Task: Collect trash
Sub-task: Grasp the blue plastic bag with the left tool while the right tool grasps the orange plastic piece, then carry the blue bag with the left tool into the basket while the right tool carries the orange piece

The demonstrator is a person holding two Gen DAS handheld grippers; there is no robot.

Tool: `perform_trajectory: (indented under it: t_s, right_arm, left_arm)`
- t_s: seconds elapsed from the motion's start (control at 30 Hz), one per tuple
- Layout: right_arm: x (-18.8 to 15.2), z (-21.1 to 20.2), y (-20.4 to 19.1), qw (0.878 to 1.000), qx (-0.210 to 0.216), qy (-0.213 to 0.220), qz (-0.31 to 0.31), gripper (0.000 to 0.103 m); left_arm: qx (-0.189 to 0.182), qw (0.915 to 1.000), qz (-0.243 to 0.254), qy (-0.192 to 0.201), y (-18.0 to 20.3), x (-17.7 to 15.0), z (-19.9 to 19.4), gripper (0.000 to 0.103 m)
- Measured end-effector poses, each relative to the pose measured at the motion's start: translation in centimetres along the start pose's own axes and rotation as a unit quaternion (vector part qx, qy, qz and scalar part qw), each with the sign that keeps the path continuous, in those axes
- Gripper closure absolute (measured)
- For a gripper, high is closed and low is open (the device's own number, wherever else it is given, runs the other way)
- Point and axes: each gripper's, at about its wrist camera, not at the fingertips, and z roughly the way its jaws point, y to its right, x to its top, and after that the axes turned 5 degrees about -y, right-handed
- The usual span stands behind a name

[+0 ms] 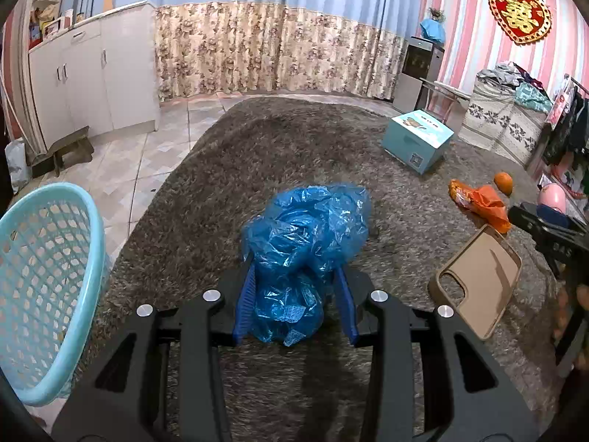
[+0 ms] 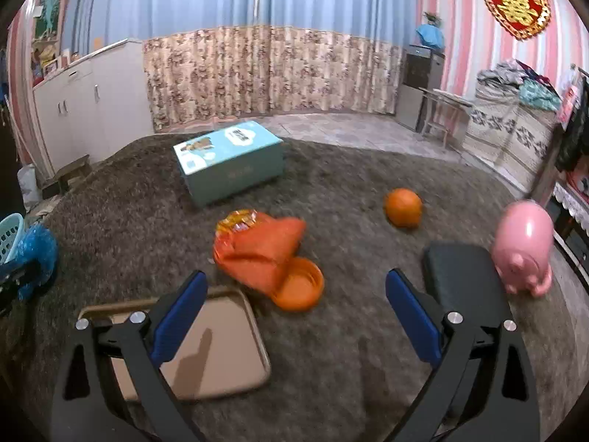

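Note:
My left gripper (image 1: pixel 294 294) is shut on a crumpled blue plastic bag (image 1: pixel 305 235) and holds it over the brown carpet. A light blue mesh basket (image 1: pixel 44 280) stands close at its left. My right gripper (image 2: pixel 294 313) is open and empty, low over the carpet. Just beyond its fingertips lies an orange snack wrapper (image 2: pixel 261 246) with an orange lid (image 2: pixel 300 287) at its near edge. The wrapper also shows in the left wrist view (image 1: pixel 478 200). The blue bag shows at the left edge of the right wrist view (image 2: pixel 35 254).
A tan phone case (image 2: pixel 213 350) lies under my right gripper's left finger, also seen from the left (image 1: pixel 478 280). An orange fruit (image 2: pixel 403 207), a pink piggy bank (image 2: pixel 524 246), a black pad (image 2: pixel 460 280) and a teal box (image 2: pixel 230 158) sit on the carpet (image 2: pixel 331 368).

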Motion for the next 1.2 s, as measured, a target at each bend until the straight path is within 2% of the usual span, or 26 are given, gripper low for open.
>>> perform_trajectory:
  t_s: [0.07, 0.1, 0.17, 0.23, 0.3, 0.33, 0.4, 0.57, 0.67, 0.83, 0.97, 1.2]
  right_arm:
    - [0.8, 1.1, -0.5, 1.000, 0.007, -0.010, -0.009, 0.012]
    - [1.1, 1.5, -0.7, 1.000, 0.010, -0.012, -0.008, 0.021]
    - [1.9, 2.5, -0.9, 0.999, 0.022, -0.024, -0.007, 0.032]
    - [2.2, 3.8, -1.4, 0.999, 0.030, -0.042, -0.012, 0.036]
    - [2.1, 5.3, -1.8, 0.996, 0.039, -0.072, -0.019, 0.063]
    - [2.0, 5.5, -1.9, 0.996, 0.043, -0.075, -0.021, 0.067]
    - [2.0, 5.2, -2.1, 0.996, 0.048, -0.065, -0.025, 0.082]
    - [2.0, 2.7, -1.9, 0.999, 0.045, -0.015, -0.024, 0.089]
    - [1.7, 0.3, -1.8, 0.999, 0.044, 0.013, -0.023, 0.089]
    - [1.1, -3.3, -1.7, 0.998, 0.055, 0.037, -0.020, 0.089]
    - [0.8, -5.6, -2.2, 0.996, 0.068, 0.049, -0.026, 0.089]
    - [1.6, -8.7, -5.1, 0.992, 0.096, 0.074, -0.045, 0.089]
  left_arm:
    - [-0.002, 1.0000, -0.006, -0.001, -0.2, -0.1, 0.1, 0.066]
    - [-0.003, 0.9999, -0.010, -0.002, -0.4, -0.2, 0.2, 0.066]
    - [-0.006, 0.9999, -0.015, -0.003, -0.6, -0.2, 0.3, 0.066]
    - [-0.006, 0.9999, -0.015, -0.003, -0.5, -0.3, 0.3, 0.066]
    - [-0.005, 0.9999, -0.015, -0.002, -0.6, -0.3, 0.3, 0.066]
    - [-0.005, 0.9999, -0.014, -0.002, -0.6, -0.3, 0.3, 0.066]
    - [-0.007, 0.9998, -0.016, -0.003, -0.6, -0.3, 0.3, 0.066]
    - [-0.011, 0.9997, -0.022, -0.003, -0.8, -0.4, 0.2, 0.066]
    - [-0.011, 0.9996, -0.025, -0.002, -0.9, -0.5, 0.2, 0.066]
    - [-0.007, 0.9998, -0.019, 0.002, -0.8, -0.4, -0.3, 0.066]
    - [0.001, 0.9998, -0.013, 0.014, -0.6, -0.4, -2.3, 0.066]
    - [0.010, 0.9976, -0.024, 0.065, -2.4, -0.1, -8.9, 0.066]
